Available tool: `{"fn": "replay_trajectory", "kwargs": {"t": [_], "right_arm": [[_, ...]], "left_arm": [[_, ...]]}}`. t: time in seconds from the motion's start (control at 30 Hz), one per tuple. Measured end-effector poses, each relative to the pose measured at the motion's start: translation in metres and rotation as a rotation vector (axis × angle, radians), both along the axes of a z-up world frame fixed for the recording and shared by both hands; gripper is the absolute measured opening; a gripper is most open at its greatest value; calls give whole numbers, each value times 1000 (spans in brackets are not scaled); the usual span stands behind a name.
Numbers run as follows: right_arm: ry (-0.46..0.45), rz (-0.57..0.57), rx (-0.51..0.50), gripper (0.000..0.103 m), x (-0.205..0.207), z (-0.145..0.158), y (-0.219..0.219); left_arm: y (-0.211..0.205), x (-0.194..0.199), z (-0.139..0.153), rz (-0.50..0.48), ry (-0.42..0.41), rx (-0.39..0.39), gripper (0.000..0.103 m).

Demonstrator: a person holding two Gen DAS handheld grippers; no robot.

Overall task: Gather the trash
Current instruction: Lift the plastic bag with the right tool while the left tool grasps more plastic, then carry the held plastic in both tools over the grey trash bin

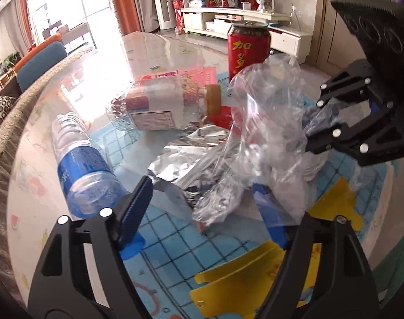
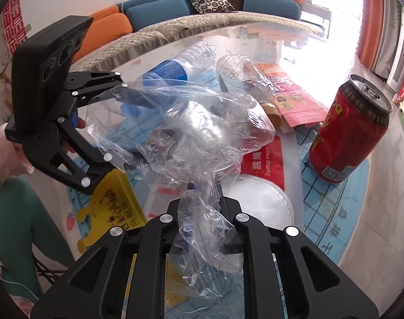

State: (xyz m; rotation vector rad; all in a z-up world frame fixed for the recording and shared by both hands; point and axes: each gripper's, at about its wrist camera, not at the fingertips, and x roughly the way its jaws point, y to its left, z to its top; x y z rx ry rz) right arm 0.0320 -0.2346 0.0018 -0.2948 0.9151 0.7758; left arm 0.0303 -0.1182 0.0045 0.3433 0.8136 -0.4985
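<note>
A clear plastic bag (image 2: 202, 130) hangs above the table, pinched by my shut right gripper (image 2: 204, 188); it also shows in the left wrist view (image 1: 271, 122), where the right gripper (image 1: 312, 135) reaches in from the right. My left gripper (image 1: 202, 207) is open, its fingers either side of the bag's lower end, above crumpled silver foil (image 1: 183, 159). A blue-label water bottle (image 1: 82, 162) and a clear bottle with a yellow cap (image 1: 162, 103) lie on their sides. A red can (image 2: 348, 130) stands upright.
The round glass-topped table (image 1: 42, 180) has a quilted edge. A pink carton (image 2: 294, 98), a red packet (image 2: 265, 159) and a white round pad (image 2: 260, 199) lie on it. A sofa (image 2: 154, 13) stands behind. The person's green-clad leg (image 2: 21, 226) is at the left.
</note>
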Motion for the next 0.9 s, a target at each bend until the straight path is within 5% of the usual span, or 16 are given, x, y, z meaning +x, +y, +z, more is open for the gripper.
{"fn": "replay_trajectory", "kwargs": {"t": [0.27,0.6,0.73,0.9], "right_arm": [[9,-47,-5,15,22,-8,6],[20,-67,32,15,26,-12,1],[11,-61,48,15,20,-3,-3],[-29,-56,62,15,5,24,-11]], "left_arm": [[-13,20,-12,-57,42,0,77],[-12,23,-18,-112,99,-105,27],[-17,18,-12,-128,86,-75,16],[-11,0,10,-125,46,-79,15]]}}
